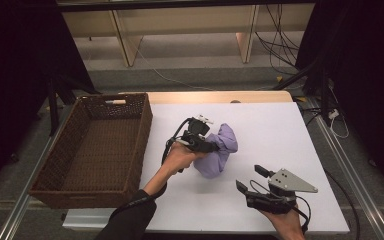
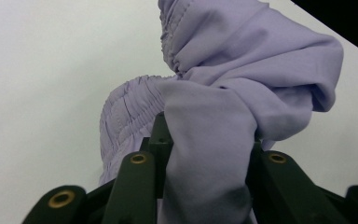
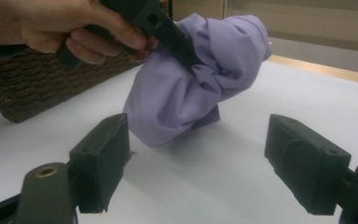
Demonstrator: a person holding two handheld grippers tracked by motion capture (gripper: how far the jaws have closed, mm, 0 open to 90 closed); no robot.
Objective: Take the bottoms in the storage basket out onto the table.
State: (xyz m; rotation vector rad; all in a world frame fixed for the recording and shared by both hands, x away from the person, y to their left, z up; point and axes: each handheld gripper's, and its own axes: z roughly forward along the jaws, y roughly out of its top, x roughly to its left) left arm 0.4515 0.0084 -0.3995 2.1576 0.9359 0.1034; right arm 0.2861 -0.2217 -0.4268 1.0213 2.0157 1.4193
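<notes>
Gripping: the left claw is clenched on a bunched lilac cloth, near the middle of the white desk.
Cloth, high view: a crumpled bundle lies directly ahead of the left claw, its lower end resting on the desk and its upper part raised toward the claw.
Cloth, left gripper view: a thick fold of the lilac cloth is pinched between the two black jaws, which press on it from both sides; a gathered, elastic-looking hem curls away to the left above the jaws.
Left hand: the left hand comes in from the bottom with a dark sleeve and holds the claw's body, just beside the basket's right wall.
Right claw: the right claw is released, jaws wide apart with nothing between them, resting low near the front edge of the desk.
Cloth, right gripper view: the lilac cloth hangs beyond the gap between the spread jaws, well apart from them, with the other hand's fingers above it.
Basket: a dark brown wicker basket stands on the left of the desk, to the left of the cloth and not touching it.
</notes>
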